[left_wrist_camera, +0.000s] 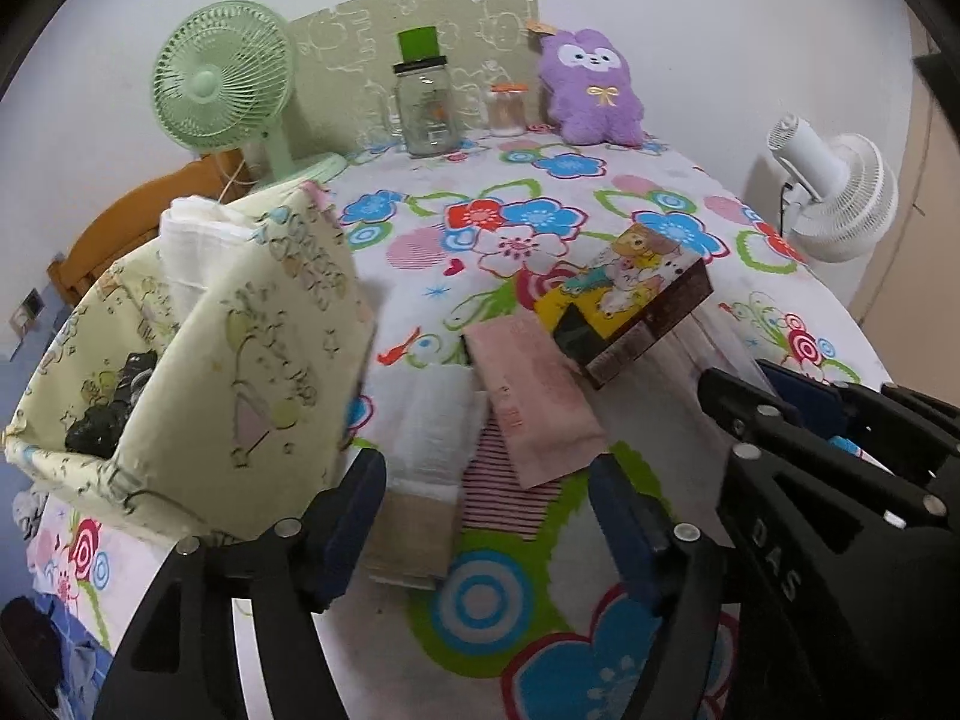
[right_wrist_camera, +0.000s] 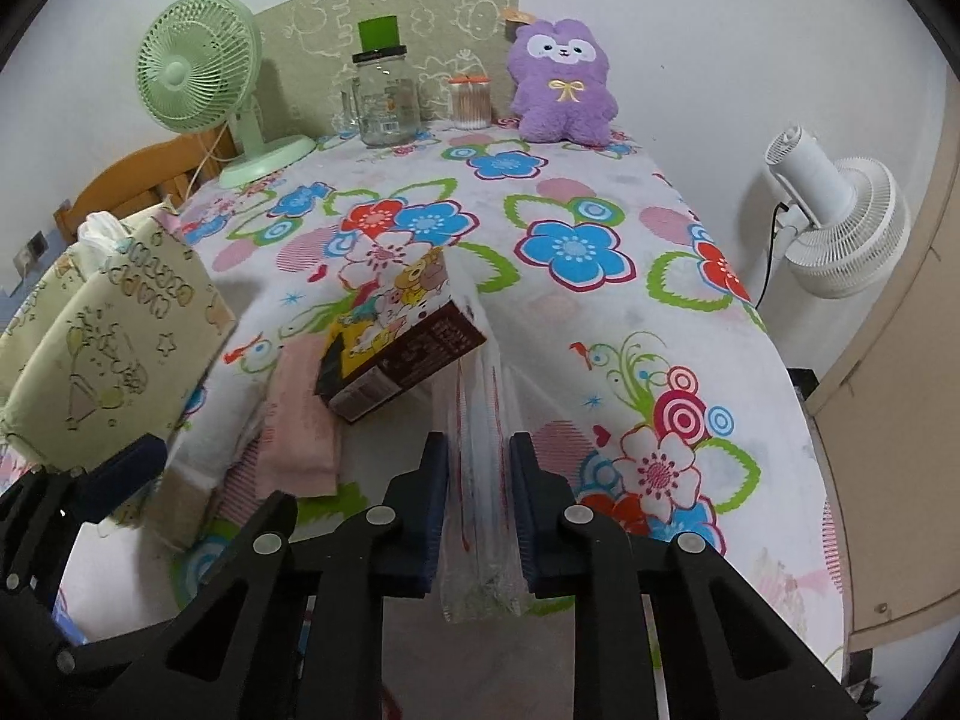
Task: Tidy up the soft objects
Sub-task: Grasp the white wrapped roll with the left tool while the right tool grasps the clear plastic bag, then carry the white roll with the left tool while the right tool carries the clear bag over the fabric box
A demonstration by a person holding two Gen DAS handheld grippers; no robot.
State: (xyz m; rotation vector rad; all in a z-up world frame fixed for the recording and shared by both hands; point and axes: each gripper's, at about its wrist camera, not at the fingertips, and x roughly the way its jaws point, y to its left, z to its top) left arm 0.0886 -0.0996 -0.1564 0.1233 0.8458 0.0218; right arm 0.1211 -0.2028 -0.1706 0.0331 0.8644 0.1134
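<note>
The right gripper [right_wrist_camera: 479,516] had its two blue-padded fingers [right_wrist_camera: 433,516] clenched on a clear plastic bag [right_wrist_camera: 480,480], thin, creased and printed with fine red lines, which ran upright between the pads toward 12 o'clock. A cartoon-printed box [right_wrist_camera: 399,339] with dark brown sides rested tilted against the bag's far end, at 11 o'clock from the fingers. The left gripper [left_wrist_camera: 486,516] was released, its fingers spread wide above a pile of folded cloths and touching none of them. That pile comprised a pink towel [left_wrist_camera: 534,396] with a soft nap lying uppermost, a red-striped cloth [left_wrist_camera: 504,492] beneath it, and a white cloth [left_wrist_camera: 432,420] with a beige cloth [left_wrist_camera: 408,546] at 10 o'clock from the towel. The pink towel's far corner passed under the tilted box.

At 9 o'clock stood a pale yellow fabric storage bin [left_wrist_camera: 240,360], printed with small cartoon figures, soft-walled and open-topped, holding a white folded cloth [left_wrist_camera: 198,240] and a dark item that could not be identified.

The bench [right_wrist_camera: 600,330] carried a white cover with large blue, red, pink and green flowers. Along its far edge, at 12 o'clock, stood a green desk fan [right_wrist_camera: 198,78], a glass jar [right_wrist_camera: 384,102] with a green cup on its lid, a cotton-swab jar [right_wrist_camera: 471,102], and a purple plush toy [right_wrist_camera: 561,84] leaning on the white wall. A white floor fan [right_wrist_camera: 840,228] stood at 3 o'clock, beside the bench.
</note>
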